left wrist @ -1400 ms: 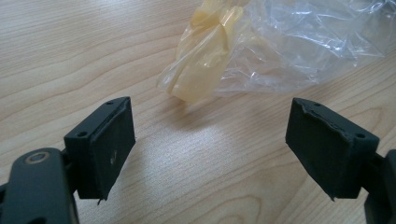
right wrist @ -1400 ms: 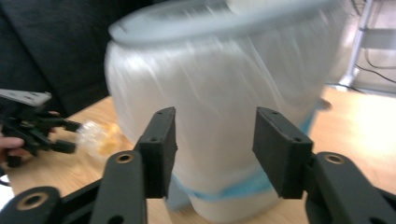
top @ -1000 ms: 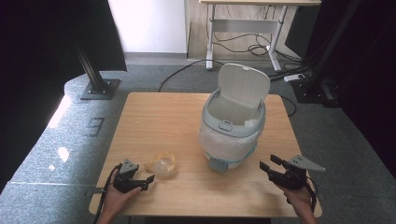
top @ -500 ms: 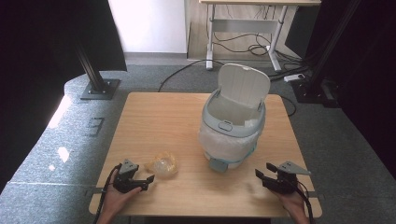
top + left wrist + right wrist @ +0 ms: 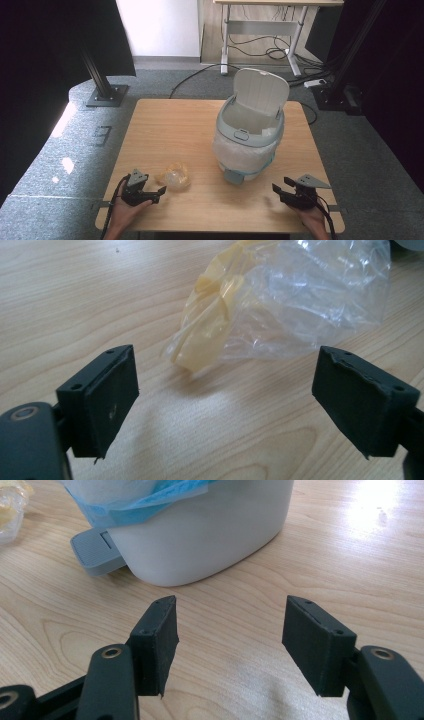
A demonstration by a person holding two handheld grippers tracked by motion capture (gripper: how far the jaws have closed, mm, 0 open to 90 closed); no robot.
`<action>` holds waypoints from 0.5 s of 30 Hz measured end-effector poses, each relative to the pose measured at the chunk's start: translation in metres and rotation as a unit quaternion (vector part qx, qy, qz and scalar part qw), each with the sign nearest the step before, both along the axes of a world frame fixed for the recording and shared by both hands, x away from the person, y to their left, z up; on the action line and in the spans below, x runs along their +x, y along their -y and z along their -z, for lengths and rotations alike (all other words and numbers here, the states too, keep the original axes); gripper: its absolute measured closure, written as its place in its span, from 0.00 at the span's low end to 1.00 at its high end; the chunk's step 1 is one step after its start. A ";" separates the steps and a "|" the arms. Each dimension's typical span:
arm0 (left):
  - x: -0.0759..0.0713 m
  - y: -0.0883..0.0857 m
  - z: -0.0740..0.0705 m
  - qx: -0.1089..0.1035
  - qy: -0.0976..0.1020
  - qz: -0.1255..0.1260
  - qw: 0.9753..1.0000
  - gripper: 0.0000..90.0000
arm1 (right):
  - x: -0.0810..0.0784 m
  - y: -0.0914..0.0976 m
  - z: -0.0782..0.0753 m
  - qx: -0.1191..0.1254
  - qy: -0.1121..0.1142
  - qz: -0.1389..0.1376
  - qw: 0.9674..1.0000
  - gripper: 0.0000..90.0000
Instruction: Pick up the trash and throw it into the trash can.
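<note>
Grey carpet surrounds the pale wooden table, and everything on it can be placed against the white lidded waste bin with a blue-edged liner, which stands right of the table's centre with its lid tipped up and open. Farthest left of the bin, at the near edge, the left gripper rests low in the person's hand with its jaws spread wide and nothing between them. Just ahead of it, between that gripper and the bin and near the bin's left foot, lies the crumpled clear plastic bag with yellowish film inside; in the left gripper view the bag sits just beyond the open jaws, not touching either. It looks very light, soft and slippery, likely to collapse or slide rather than resist, so a pinch on the bunched yellow fold at its near end should hold better than a grab at the loose clear skin. To the right of the bin, also at the near edge and well apart from the bag, the right gripper hovers with jaws parted and empty, facing the bin's base and grey pedal.
</note>
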State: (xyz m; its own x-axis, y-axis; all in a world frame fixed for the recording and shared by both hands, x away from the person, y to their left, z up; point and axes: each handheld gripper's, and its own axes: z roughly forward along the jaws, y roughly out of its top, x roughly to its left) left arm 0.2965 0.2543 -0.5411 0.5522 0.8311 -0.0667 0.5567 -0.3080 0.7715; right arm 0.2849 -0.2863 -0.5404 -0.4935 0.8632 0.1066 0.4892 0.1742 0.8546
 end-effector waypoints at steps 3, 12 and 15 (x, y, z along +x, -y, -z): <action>0.002 0.001 -0.001 0.000 0.000 0.000 1.000 0.11 | -0.001 0.001 0.001 0.000 -0.001 0.001 1.000 0.43; 0.009 0.014 -0.013 -0.013 0.007 0.026 1.000 0.06 | -0.004 0.004 0.003 -0.003 -0.007 0.006 1.000 0.43; 0.008 0.018 -0.018 -0.031 0.006 0.043 0.999 0.05 | -0.006 0.005 0.003 -0.003 -0.006 0.008 1.000 0.43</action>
